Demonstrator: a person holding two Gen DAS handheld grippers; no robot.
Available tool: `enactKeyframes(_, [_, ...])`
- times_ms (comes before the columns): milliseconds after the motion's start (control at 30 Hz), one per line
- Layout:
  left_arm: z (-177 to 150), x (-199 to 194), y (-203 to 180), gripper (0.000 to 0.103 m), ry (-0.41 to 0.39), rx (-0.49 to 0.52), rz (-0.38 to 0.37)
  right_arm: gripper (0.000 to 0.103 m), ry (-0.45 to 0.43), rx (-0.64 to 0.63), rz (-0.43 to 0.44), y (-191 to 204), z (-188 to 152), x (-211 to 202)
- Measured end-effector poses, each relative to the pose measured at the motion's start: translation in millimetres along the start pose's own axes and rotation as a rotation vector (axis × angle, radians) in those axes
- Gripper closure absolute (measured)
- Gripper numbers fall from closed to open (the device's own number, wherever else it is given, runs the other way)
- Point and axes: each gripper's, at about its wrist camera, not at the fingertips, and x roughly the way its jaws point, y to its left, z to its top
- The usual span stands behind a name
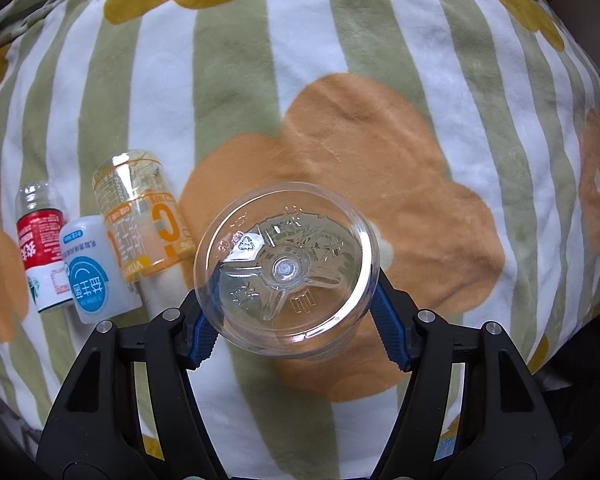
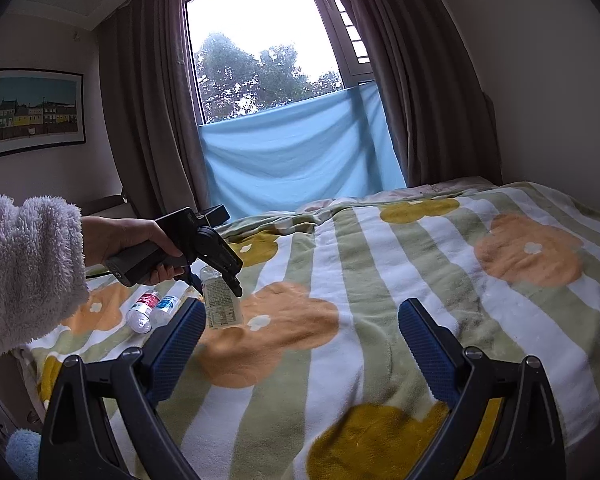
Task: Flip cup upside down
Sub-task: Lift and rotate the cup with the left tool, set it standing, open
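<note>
A clear plastic cup (image 1: 286, 270) is clamped between my left gripper's (image 1: 296, 304) blue pads, its moulded base facing the camera. In the right wrist view the same cup (image 2: 220, 300), with a printed label, hangs below the left gripper (image 2: 220, 276) just above the blanket, base uppermost. My right gripper (image 2: 302, 340) is open and empty, held over the blanket to the right of the cup.
A striped flower-pattern blanket (image 1: 340, 80) covers the bed. Three small bottles lie at the left: an orange-labelled one (image 1: 140, 216), a white and blue one (image 1: 94, 276) and a red-labelled one (image 1: 40, 244). A window with blue cloth (image 2: 300, 152) stands behind.
</note>
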Motion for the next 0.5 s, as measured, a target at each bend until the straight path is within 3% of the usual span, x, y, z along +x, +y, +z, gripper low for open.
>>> enactKeyframes(133, [-22.4, -7.3, -9.6, 0.040, 0.064, 0.079, -0.004, 0.007, -0.020, -0.025, -0.003, 4.7, 5.0, -11.8])
enactKeyframes(267, [-69.7, -19.2, -34.7, 0.040, 0.155, 0.216, -0.013, 0.007, -0.043, -0.028, -0.002, 1.5, 8.9, -17.2])
enactKeyframes(500, [-135.4, 24.4, -78.5, 0.040, 0.328, 0.357, -0.009, 0.007, -0.034, -0.002, 0.008, 1.8, 7.0, -18.3])
